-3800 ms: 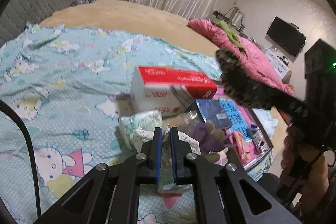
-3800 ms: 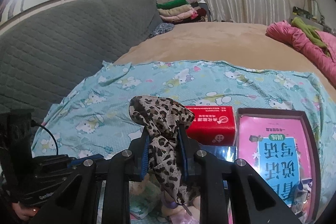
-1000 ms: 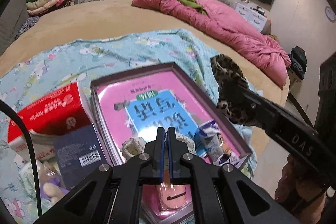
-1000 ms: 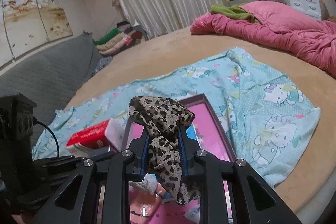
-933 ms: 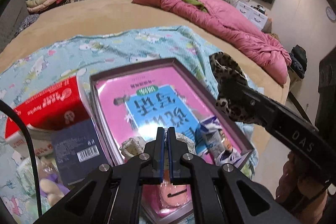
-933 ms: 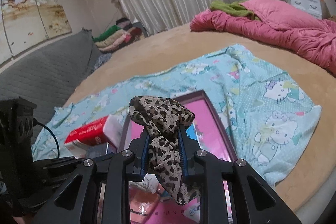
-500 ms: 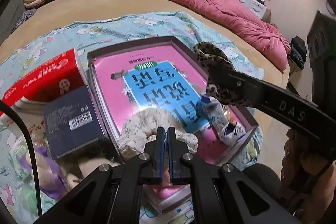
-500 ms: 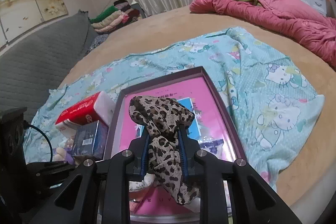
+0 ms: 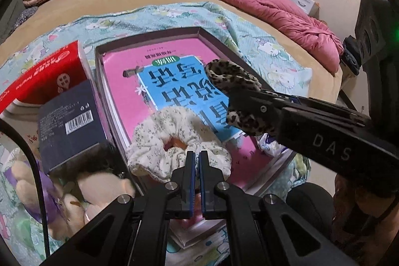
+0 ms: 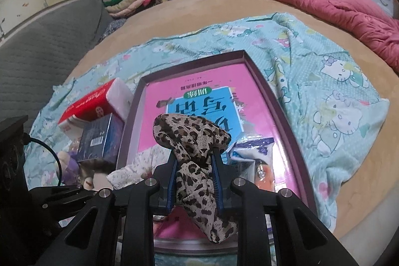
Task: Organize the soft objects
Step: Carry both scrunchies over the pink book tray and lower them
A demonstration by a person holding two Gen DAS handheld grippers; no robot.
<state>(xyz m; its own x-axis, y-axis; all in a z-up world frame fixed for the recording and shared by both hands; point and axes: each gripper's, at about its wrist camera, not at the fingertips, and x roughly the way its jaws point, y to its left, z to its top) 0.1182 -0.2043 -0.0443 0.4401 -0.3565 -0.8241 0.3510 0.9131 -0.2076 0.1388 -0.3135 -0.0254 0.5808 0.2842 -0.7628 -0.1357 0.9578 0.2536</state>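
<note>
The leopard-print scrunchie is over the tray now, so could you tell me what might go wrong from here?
The leopard-print scrunchie is wedged deep between the right gripper jaws, so it may cling on release. The tray is already crowded by the floral scrunchie and a packet, so it could land on them or snag.

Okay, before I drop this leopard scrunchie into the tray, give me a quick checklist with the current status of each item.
1. Leopard scrunchie clamped in the right gripper: ok.
2. Right gripper over the tray, not the blanket: ok.
3. Free spot in the tray for it: ok, the pink book is mostly bare at the far end.
4. White floral scrunchie already in the tray and out of the drop path: ok, it lies at the near end.
5. Left gripper shut and holding nothing: ok.
6. Scrunchie low enough to release without bouncing out: cannot tell.
</note>
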